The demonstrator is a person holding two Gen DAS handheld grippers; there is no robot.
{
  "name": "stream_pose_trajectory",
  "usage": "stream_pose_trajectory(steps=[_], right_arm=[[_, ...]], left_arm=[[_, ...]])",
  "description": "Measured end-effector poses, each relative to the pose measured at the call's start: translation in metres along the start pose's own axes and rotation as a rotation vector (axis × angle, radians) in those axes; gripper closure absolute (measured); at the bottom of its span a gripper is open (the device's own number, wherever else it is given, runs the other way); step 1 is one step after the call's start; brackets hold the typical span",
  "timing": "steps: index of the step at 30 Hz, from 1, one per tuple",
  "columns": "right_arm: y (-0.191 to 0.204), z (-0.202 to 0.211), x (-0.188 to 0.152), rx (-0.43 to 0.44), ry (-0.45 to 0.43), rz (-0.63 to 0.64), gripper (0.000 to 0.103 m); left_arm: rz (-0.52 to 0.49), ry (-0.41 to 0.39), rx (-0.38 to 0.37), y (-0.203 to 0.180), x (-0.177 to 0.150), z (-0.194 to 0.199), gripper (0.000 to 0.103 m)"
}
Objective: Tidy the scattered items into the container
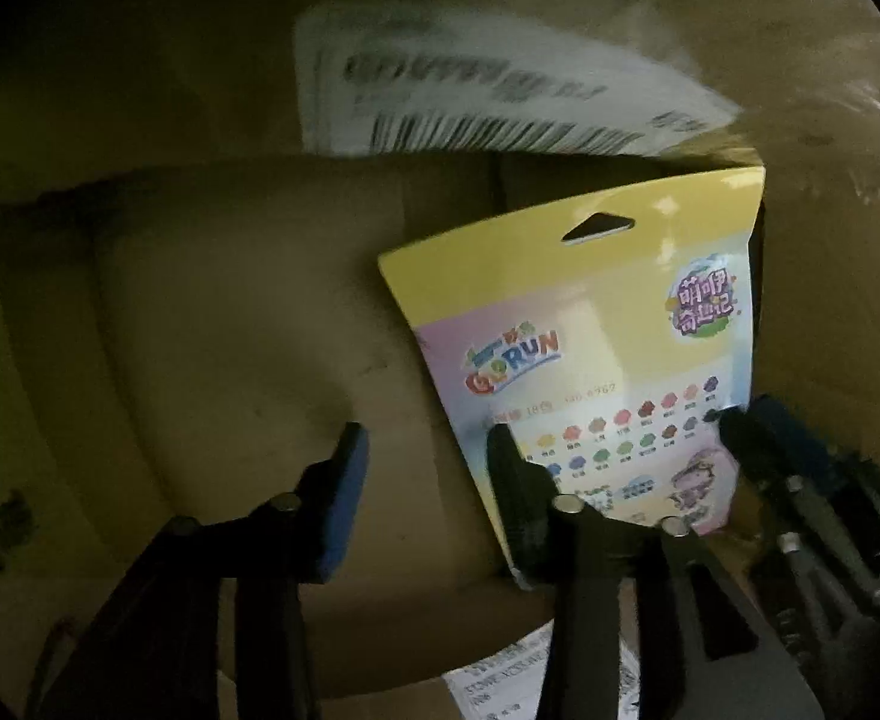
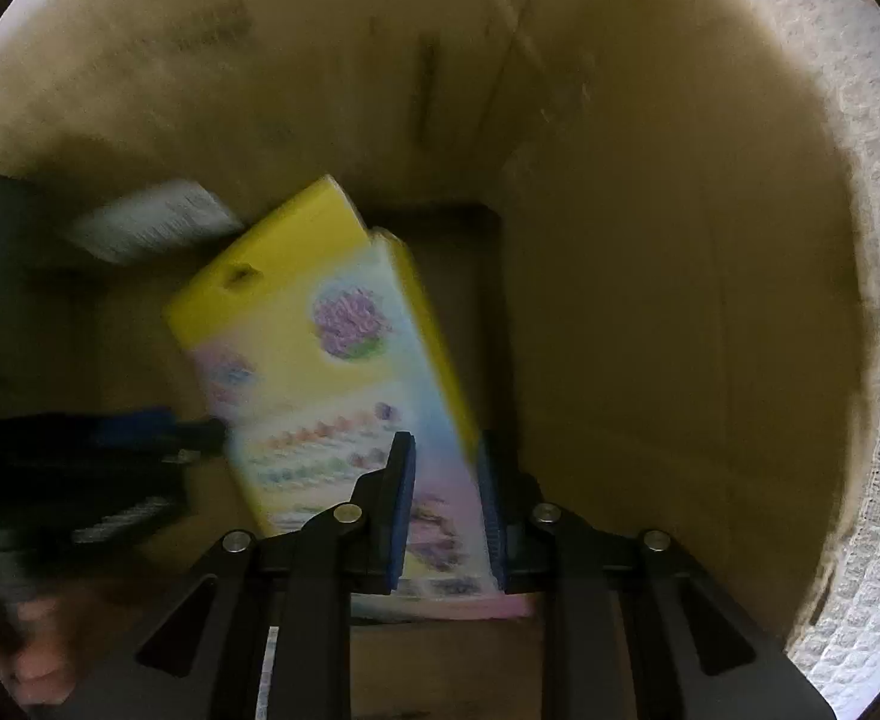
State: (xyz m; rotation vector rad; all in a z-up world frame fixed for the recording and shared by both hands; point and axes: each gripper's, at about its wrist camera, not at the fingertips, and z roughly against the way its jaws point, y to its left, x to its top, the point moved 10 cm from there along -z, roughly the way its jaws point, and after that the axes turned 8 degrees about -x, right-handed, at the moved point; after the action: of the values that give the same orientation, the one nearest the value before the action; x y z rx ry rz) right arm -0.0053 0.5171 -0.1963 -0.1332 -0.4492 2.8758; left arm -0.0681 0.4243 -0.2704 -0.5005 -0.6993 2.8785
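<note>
While the right gripper (image 2: 447,501) holds the lower end of the yellow marker pack (image 2: 332,354) between its blue pads (image 2: 401,510), the left gripper (image 1: 428,480) stands wide with nothing between its fingers, just beside the pack. The pack is inside the cardboard box (image 2: 650,312), tilted, near one wall. Farther on, a white shipping label (image 1: 476,90) appears, blurred.

Yellow pack (image 2: 326,372) with pastel front, colour-swatch chart and hang hole at top, tilted inside cardboard box (image 2: 650,312). Lower end pinched between pads of right gripper (image 2: 446,510). Box brown, dim inside, open-topped.
</note>
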Motion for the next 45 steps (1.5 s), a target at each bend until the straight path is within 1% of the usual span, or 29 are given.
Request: stream_pose_trajectory(steps=[1, 4, 5, 6, 7, 8, 10, 11, 13, 16, 18, 19, 20, 23, 26, 27, 30, 33, 35, 37, 39, 41, 42, 43, 45], right_arm=[[0.001, 0.004, 0.001, 0.006, -0.021, 0.011, 0.087], [0.001, 0.020, -0.002, 0.063, -0.049, 0.010, 0.087], [0.000, 0.023, -0.001, 0.057, -0.065, 0.012, 0.087], [-0.004, 0.025, 0.001, 0.027, -0.077, 0.027, 0.087], [-0.008, 0.023, 0.001, -0.011, -0.072, 0.040, 0.087], [-0.008, 0.023, 0.000, -0.011, -0.067, 0.041, 0.087], [-0.001, 0.026, -0.003, 0.049, -0.054, 0.044, 0.087], [0.000, 0.029, -0.004, 0.060, -0.058, 0.047, 0.087], [-0.005, 0.033, -0.005, 0.041, -0.072, 0.044, 0.087], [-0.011, 0.034, -0.008, 0.035, -0.067, 0.051, 0.086], [-0.011, 0.034, -0.008, 0.051, -0.073, 0.060, 0.087], [-0.005, 0.032, -0.008, 0.069, -0.072, 0.063, 0.087], [-0.005, 0.031, -0.009, 0.080, -0.065, 0.066, 0.087], [-0.005, 0.031, -0.010, 0.071, -0.065, 0.091, 0.087], [-0.004, 0.029, -0.011, 0.062, -0.051, 0.112, 0.087], [-0.003, 0.029, -0.017, 0.060, -0.043, 0.125, 0.087], [-0.004, 0.025, -0.018, 0.063, -0.020, 0.132, 0.087], [-0.005, 0.029, -0.017, 0.064, -0.024, 0.124, 0.087], [-0.001, 0.027, -0.016, 0.047, -0.022, 0.118, 0.087], [-0.002, 0.029, -0.017, 0.037, -0.023, 0.103, 0.087], [-0.006, 0.035, -0.017, 0.018, -0.027, 0.086, 0.087], [-0.011, 0.043, -0.017, -0.007, -0.033, 0.071, 0.087], [-0.014, 0.050, -0.017, -0.023, -0.040, 0.059, 0.087], [-0.016, 0.056, -0.018, -0.033, -0.045, 0.052, 0.086], [-0.012, 0.072, -0.012, -0.048, -0.072, 0.043, 0.086]], left_arm=[[0.004, 0.006, -0.002, 0.001, -0.001, -0.002, 0.056], [0.014, 0.004, 0.000, 0.003, -0.002, -0.003, 0.056], [0.018, 0.000, -0.005, 0.002, -0.003, -0.002, 0.056], [0.019, -0.005, -0.012, 0.000, -0.004, -0.002, 0.056], [0.018, -0.007, -0.015, -0.001, -0.004, -0.002, 0.056], [0.017, -0.004, -0.025, -0.004, -0.006, -0.003, 0.056], [0.013, 0.030, -0.044, -0.009, -0.011, -0.011, 0.055], [0.014, 0.050, -0.050, -0.011, -0.014, -0.015, 0.055], [0.022, 0.074, -0.063, -0.013, -0.018, -0.021, 0.055], [0.006, 0.068, -0.051, -0.016, -0.021, -0.027, 0.055], [0.005, 0.065, -0.067, -0.021, -0.022, -0.028, 0.056], [0.000, 0.072, -0.094, -0.027, -0.022, -0.030, 0.058], [-0.009, 0.081, -0.089, -0.029, -0.024, -0.031, 0.059], [-0.002, 0.075, -0.095, -0.032, -0.024, -0.035, 0.060], [-0.009, 0.055, -0.111, -0.037, -0.021, -0.035, 0.065], [-0.014, 0.044, -0.118, -0.039, -0.020, -0.034, 0.069], [-0.008, 0.041, -0.120, -0.042, -0.019, -0.036, 0.069], [-0.024, 0.042, -0.120, -0.042, -0.024, -0.039, 0.070], [-0.017, 0.068, -0.137, -0.044, -0.029, -0.039, 0.067], [-0.031, 0.085, -0.182, -0.051, -0.036, -0.036, 0.050], [-0.065, 0.084, -0.202, -0.058, -0.046, -0.029, 0.043], [-0.091, 0.066, -0.213, -0.063, -0.054, -0.019, 0.040], [-0.107, 0.053, -0.223, -0.067, -0.058, -0.013, 0.037], [-0.129, 0.043, -0.246, -0.072, -0.063, -0.008, 0.033], [-0.163, 0.044, -0.298, -0.081, -0.071, 0.002, 0.032]])
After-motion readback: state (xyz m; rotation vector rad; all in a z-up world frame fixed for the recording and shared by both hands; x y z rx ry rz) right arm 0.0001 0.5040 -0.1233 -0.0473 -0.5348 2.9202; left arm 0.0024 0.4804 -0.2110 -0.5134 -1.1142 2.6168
